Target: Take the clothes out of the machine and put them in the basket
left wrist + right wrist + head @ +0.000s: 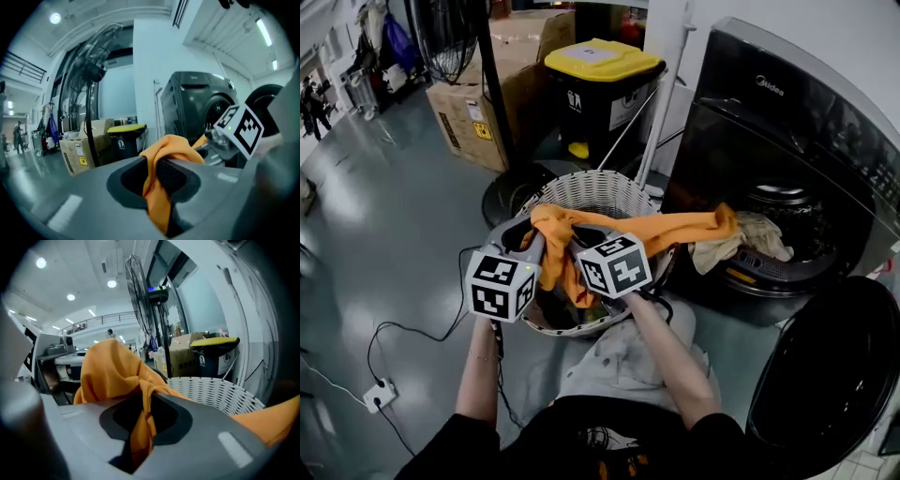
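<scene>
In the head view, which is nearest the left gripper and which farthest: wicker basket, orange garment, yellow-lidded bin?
1. Orange garment, clamped in the left gripper.
2. Wicker basket, just beyond it.
3. Yellow-lidded bin, far behind.

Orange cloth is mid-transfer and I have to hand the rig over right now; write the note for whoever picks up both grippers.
Left gripper: shut on a fold of the orange cloth.
Right gripper: shut on the same cloth, beside the left.
Position: both are over the near rim of the basket; the cloth stretches across it towards the washing machine, whose door is open.
Done: orange cloth mostly out.
Left: lower it into the basket, let go, then fetch the beige cloth hanging at the drum mouth.
</scene>
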`<state>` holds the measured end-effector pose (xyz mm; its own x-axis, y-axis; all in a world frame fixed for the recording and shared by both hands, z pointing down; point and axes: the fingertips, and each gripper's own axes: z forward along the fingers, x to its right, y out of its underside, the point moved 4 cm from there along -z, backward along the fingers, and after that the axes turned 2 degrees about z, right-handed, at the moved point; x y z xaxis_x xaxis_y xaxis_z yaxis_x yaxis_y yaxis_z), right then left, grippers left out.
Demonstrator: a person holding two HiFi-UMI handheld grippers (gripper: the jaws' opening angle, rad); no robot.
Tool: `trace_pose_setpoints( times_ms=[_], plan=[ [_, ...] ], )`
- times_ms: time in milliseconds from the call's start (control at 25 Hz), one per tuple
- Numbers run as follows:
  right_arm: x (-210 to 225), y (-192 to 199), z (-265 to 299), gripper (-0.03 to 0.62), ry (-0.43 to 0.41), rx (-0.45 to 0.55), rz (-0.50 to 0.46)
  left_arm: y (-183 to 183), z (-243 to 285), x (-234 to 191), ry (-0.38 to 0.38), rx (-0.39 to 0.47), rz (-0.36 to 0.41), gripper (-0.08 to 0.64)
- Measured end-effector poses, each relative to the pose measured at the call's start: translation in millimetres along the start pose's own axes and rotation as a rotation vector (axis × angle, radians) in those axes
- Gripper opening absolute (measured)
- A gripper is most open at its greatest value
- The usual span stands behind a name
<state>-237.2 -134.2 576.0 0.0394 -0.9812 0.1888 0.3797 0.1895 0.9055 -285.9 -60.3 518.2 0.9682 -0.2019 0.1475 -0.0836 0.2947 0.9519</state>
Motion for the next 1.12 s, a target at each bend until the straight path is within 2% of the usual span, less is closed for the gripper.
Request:
trace_pose_setpoints(
  times_ms=[80, 160, 240, 280, 320, 480, 560, 680, 880, 1040, 1120],
  plan=[
    [15, 15, 0, 0.13, 0.063, -0.087, -0.016, 23, 15, 8, 0.036, -0.142, 0.062, 0.077],
    [28, 23, -4, 0.194, 0.095, -0.121, 0.01, 45, 27, 14, 0.07, -0.304, 0.136, 0.112],
    [36, 19, -14, 0.238, 0.087, -0.077, 0.063, 63, 34, 18, 0.089, -0.421, 0.197, 0.156],
    [38, 14, -19, 0.239, 0.078, -0.045, 0.075, 66, 36, 19, 0.092, -0.44, 0.199, 0.176],
    [40, 9, -25, 0.239, 0.074, -0.018, 0.075, 66, 36, 20, 0.091, -0.429, 0.177, 0.178],
    [40, -4, -46, 0.239, 0.062, 0.079, 0.096, 38, 32, 14, 0.108, -0.293, 0.006, 0.179],
    [40, -12, -57, 0.239, 0.063, 0.131, 0.112, 26, 33, 14, 0.108, -0.25, 0.002, 0.179],
    [46, -23, -83, 0.239, 0.084, 0.195, 0.117, 12, 37, 31, 0.131, -0.2, 0.039, 0.179],
    [64, -40, -136, 0.227, 0.083, 0.346, 0.195, -31, 48, 87, 0.278, -0.044, 0.035, 0.178],
    [91, -34, -175, 0.224, 0.246, 0.333, 0.091, -67, 58, 128, 0.39, 0.062, 0.019, 0.178],
    [104, -28, -194, 0.222, 0.304, 0.339, 0.077, -81, 62, 145, 0.439, 0.104, -0.006, 0.178]
  ],
)
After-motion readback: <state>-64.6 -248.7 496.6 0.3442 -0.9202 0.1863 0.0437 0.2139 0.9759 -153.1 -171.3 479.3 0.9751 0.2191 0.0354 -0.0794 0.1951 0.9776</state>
